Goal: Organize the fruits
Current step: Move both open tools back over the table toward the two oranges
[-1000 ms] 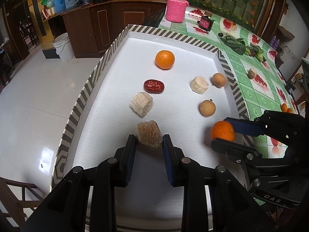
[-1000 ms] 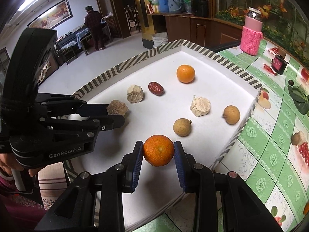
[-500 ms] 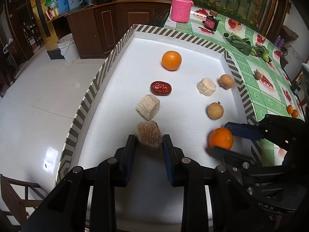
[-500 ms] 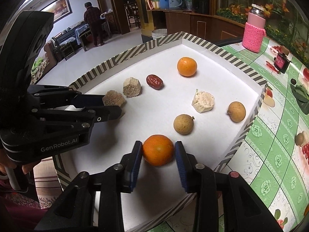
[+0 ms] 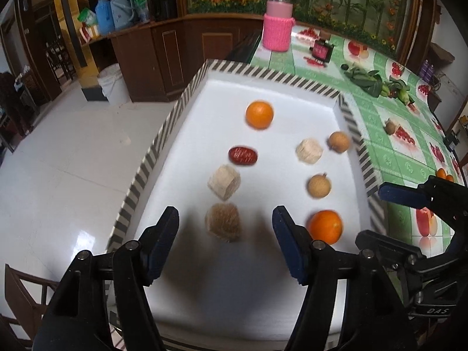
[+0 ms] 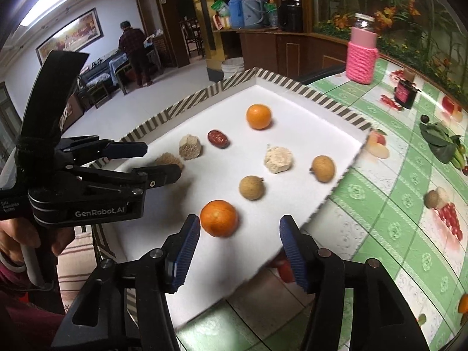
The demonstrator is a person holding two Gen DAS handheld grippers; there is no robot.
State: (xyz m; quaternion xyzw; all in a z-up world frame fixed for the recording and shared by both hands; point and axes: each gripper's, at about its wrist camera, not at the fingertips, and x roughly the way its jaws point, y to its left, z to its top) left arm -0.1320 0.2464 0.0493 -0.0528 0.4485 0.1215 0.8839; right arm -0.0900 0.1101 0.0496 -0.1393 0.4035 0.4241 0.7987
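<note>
**a:** so both grippers are letting go right now. the left gripper has its jaws spreading, and the fuzzy brown chunk sits on the tray between them with clear gaps on both sides, nothing pinched. the right gripper is spreading too, and the near orange rests just ahead of its jaws, close to the left pad, not pressed as far as i can see.

**b:** my take: let the jaws finish spreading before backing out, then pull straight back along the fingers. that orange is round and will probably roll if a pad clips it. the chunk looks light and could catch on the ribbed rubber.

**a:** makes sense. further up the white tray there's a pale block, a red date, two round brown fruits, another pale chunk and a far orange, all well apart from each other.

**b:** the tray has a striped rim and sits on a desk with a green fruit-print cloth. a pink knit-covered jar stands beyond it. wooden cabinets, a white bucket, shiny floor, and a person far off by a table.
</note>
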